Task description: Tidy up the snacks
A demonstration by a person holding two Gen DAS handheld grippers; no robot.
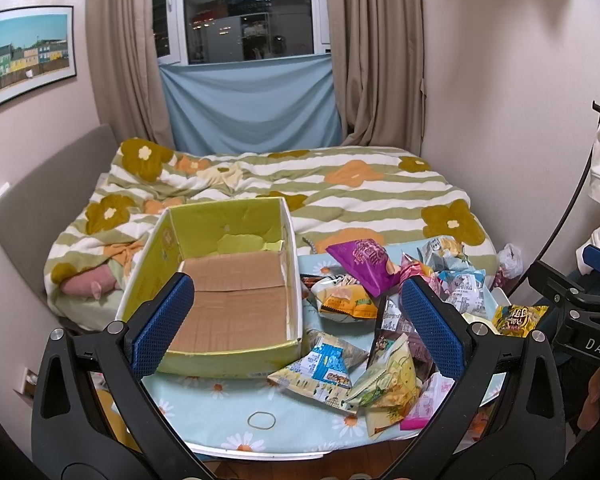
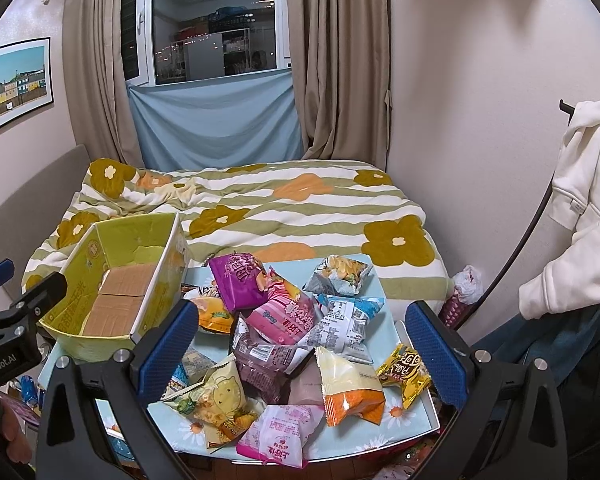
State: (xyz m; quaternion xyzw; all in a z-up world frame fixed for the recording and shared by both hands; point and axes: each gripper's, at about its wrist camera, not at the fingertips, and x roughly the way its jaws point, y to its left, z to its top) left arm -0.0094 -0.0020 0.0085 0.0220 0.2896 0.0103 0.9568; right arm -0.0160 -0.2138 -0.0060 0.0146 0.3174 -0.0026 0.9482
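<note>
left gripper (image 1: 296, 320) jaws wide | right gripper (image 2: 302, 344) jaws wide | rubber band (image 1: 261, 420) left view only

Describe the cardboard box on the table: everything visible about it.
The cardboard box is an open-topped, yellow-green printed carton with a plain brown floor of two flaps meeting at a seam. It holds nothing and sits upright on the left of the daisy-print table, its far end towards the bed. The snack pile lies to its right, one packet against its near corner.
</note>
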